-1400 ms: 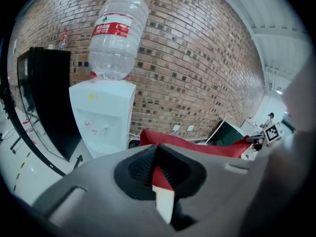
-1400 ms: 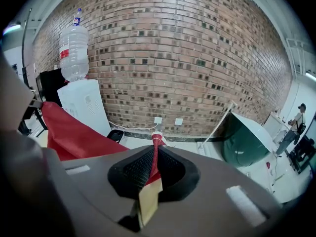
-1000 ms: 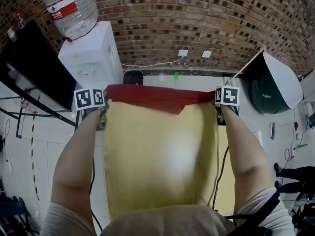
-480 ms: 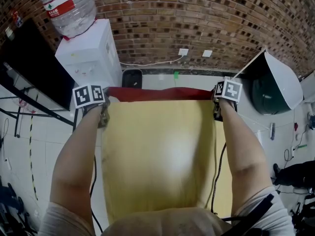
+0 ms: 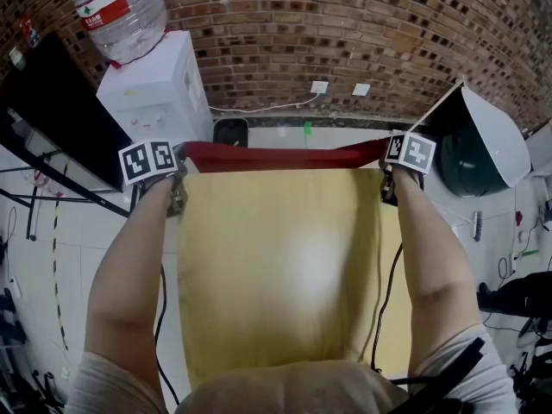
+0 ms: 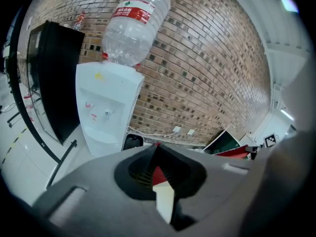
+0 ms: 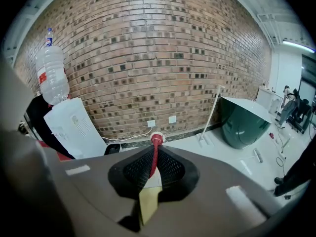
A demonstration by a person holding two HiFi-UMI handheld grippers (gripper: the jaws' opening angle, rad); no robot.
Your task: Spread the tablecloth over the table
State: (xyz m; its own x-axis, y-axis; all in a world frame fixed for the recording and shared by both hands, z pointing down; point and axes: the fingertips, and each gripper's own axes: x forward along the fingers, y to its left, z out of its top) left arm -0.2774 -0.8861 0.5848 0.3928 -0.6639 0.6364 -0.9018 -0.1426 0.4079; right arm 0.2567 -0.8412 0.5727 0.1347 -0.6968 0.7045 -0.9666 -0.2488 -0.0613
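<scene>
The tablecloth (image 5: pixel 276 266) is yellow on top, with a red band (image 5: pixel 276 156) along its far edge. It stretches from my body out to both grippers. My left gripper (image 5: pixel 179 186) is shut on the far left corner, and red and pale cloth (image 6: pixel 159 177) sits pinched between its pads. My right gripper (image 5: pixel 387 182) is shut on the far right corner, with a thin red cloth edge (image 7: pixel 155 157) running through its jaws and yellow cloth (image 7: pixel 148 201) below. The red band hangs taut between them. The table is hidden under the cloth.
A white water dispenser (image 5: pixel 159 93) with a big bottle (image 5: pixel 116 11) stands at the far left by the brick wall. A black panel (image 5: pixel 52 119) leans beside it. A small dark bin (image 5: pixel 231 133) sits by the wall. A green and white tub (image 5: pixel 479 145) lies at the right.
Both grippers moved outward and a little farther away. The red fold that sagged in the middle is now pulled into a straight taut band.
</scene>
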